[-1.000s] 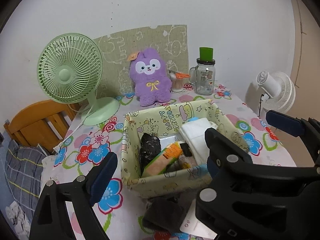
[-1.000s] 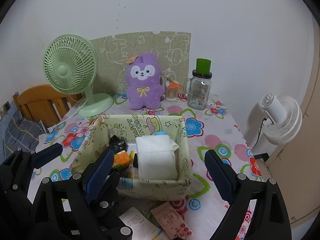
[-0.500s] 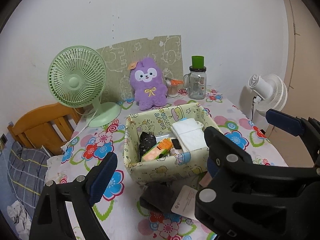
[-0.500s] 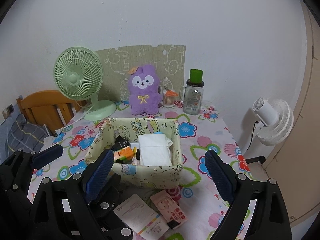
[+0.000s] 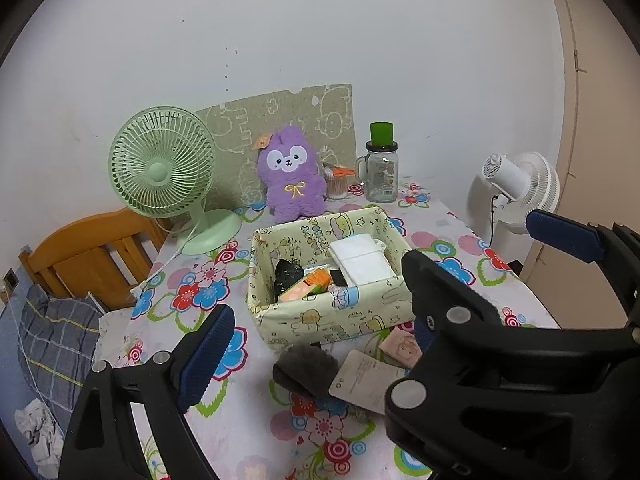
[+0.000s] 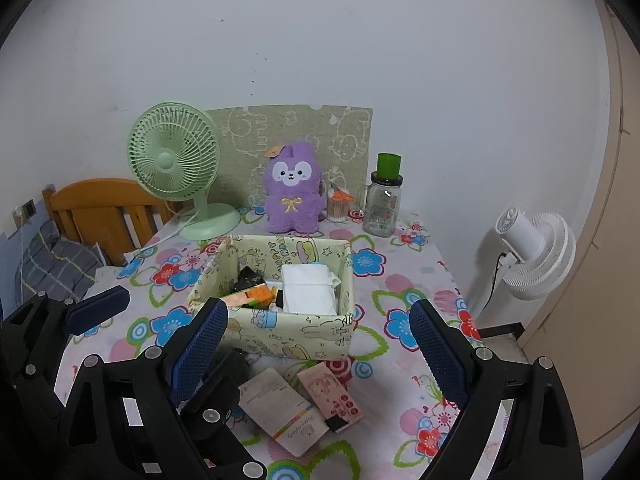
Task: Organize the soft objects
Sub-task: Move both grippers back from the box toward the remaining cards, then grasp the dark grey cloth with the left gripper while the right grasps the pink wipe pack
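A table covered with a floral cloth (image 6: 404, 280) is set against a white wall, and a fabric storage box (image 6: 280, 332) is placed at its middle, already loaded with a white folded pack (image 6: 308, 294) and other small items. Just in front of the box, a dark grey fuzzy item (image 5: 306, 370) with a card tag (image 5: 366, 380) is seen lying on the cloth beside a pink packet (image 6: 330, 396). A misjudged grasp is the likely risk: the tag alone could be pinched, or the box nudged toward the green fan (image 6: 176, 160) and the glass jar (image 6: 384, 204). The left gripper (image 5: 312, 320) is held wide open above the table, nothing being grasped or touched. The right gripper (image 6: 320, 344) is likewise spread wide and empty.
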{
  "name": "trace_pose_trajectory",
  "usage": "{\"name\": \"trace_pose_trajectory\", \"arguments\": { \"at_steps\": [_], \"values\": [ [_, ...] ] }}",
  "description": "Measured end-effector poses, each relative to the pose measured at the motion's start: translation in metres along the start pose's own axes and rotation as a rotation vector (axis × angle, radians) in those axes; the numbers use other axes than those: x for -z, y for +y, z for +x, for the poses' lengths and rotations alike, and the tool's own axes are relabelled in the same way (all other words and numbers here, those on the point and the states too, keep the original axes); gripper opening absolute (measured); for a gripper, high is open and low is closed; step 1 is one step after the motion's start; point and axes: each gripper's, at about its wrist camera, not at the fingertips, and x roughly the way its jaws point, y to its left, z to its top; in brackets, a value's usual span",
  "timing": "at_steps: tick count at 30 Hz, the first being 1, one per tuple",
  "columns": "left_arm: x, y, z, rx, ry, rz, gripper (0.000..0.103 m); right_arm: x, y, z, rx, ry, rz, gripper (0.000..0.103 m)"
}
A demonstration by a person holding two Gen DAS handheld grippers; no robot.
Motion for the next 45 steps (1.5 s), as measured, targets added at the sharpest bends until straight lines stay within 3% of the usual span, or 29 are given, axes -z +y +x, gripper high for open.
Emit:
{"name": "trace_pose_trajectory", "arguments": {
  "at_steps": [18,37,45],
  "values": [
    [0.029,-0.005,-0.027,0.005,-0.005,0.007,0.093,0.025,0.008,-0.028,-0.015,-0.012,-0.029,0.094],
    [0.061,-0.008,-0.003,0.03,0.046,0.019,0.093,0.06,0.014,-0.006,-0.006,0.026,-0.047,0.094],
    [0.071,-0.005,0.016,0.034,0.078,0.01,0.093,0.07,0.018,0.011,-0.005,0.048,-0.065,0.089]
  ]
}}
